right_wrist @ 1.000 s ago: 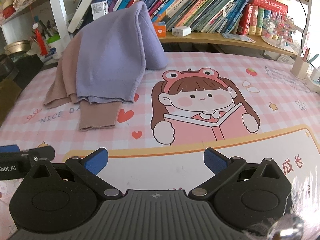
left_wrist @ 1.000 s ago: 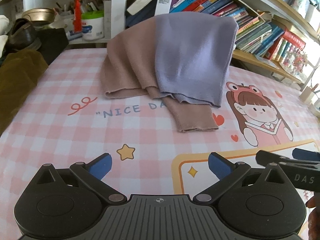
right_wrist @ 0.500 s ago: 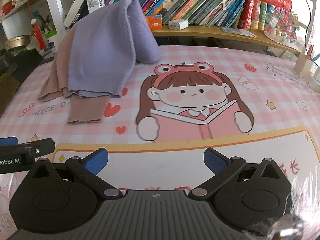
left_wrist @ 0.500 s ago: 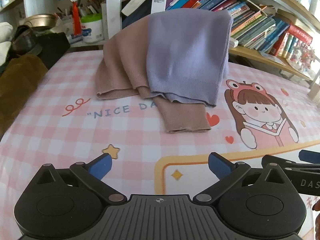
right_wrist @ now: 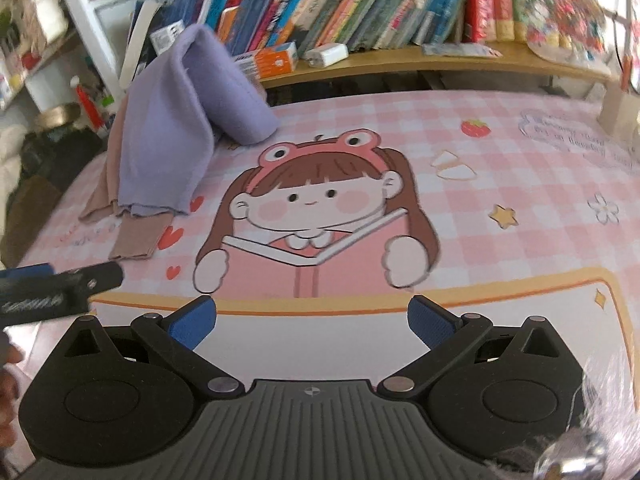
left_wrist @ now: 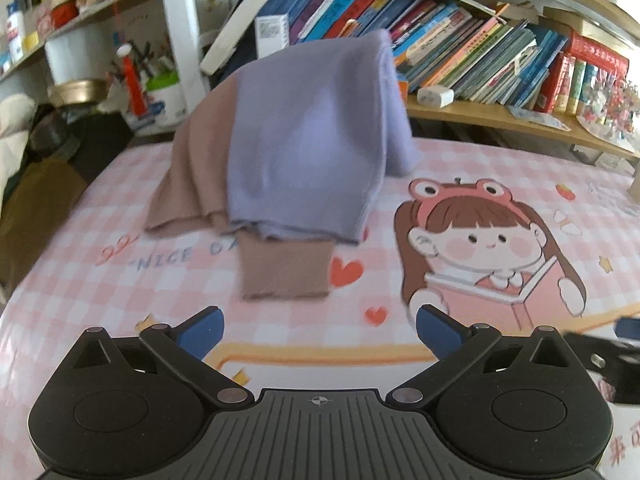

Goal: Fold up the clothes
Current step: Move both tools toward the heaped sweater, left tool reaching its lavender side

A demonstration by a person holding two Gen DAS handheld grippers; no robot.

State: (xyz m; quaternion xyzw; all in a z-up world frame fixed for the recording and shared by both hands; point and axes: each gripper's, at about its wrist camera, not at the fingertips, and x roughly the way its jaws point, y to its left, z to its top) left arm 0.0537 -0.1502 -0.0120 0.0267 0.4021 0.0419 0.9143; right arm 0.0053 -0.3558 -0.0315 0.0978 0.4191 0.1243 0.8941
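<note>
A lilac knit garment (left_wrist: 308, 140) lies heaped over a tan-pink knit garment (left_wrist: 200, 168) at the back left of the pink checked table mat (left_wrist: 280, 320); a tan sleeve end (left_wrist: 286, 270) sticks out toward me. The heap also shows in the right wrist view (right_wrist: 172, 132). My left gripper (left_wrist: 318, 330) is open and empty, a short way in front of the sleeve end. My right gripper (right_wrist: 312, 322) is open and empty over the cartoon girl print, right of the clothes.
A bookshelf (left_wrist: 480, 64) full of books runs along the back. A brown cloth and dark items (left_wrist: 36, 200) lie off the mat's left edge. A pen holder (right_wrist: 620, 108) stands at the far right. The left gripper's body (right_wrist: 60, 288) shows at the right view's left edge.
Both grippers have swung to the right and moved closer to the heap; the clothes have not moved. Both stay open.
</note>
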